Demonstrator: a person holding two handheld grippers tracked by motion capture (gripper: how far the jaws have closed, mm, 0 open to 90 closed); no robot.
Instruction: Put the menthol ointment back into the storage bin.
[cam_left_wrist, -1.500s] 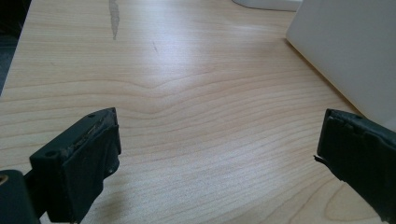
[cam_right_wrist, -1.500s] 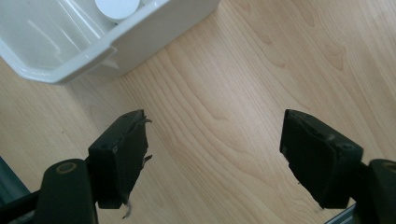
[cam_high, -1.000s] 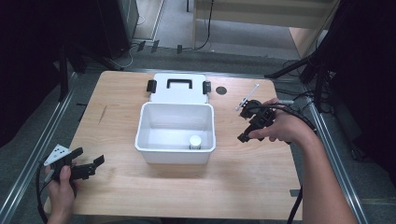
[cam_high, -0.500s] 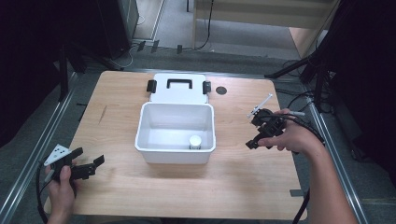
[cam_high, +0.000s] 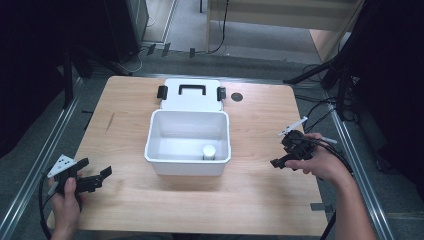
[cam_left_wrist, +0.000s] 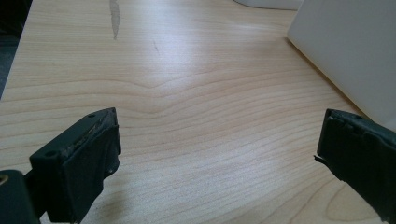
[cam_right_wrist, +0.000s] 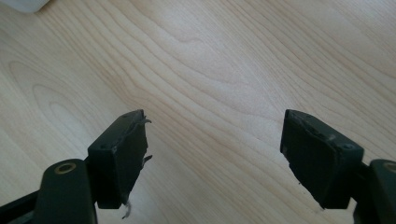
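Left hand-held gripper (cam_high: 95, 179) released over bare wooden surface (cam_high: 260, 200), right hand-held gripper (cam_high: 278, 162) released, empty, beside white box (cam_high: 187, 167) holding small white cylinder (cam_high: 208, 151)

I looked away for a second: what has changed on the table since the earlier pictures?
The right gripper has drawn back from beside the white box toward the table's near right side and sunk lower, jaws open and empty. Nothing was taken or let go. The left gripper, the box, its lid and the small white cylinder inside stayed put.
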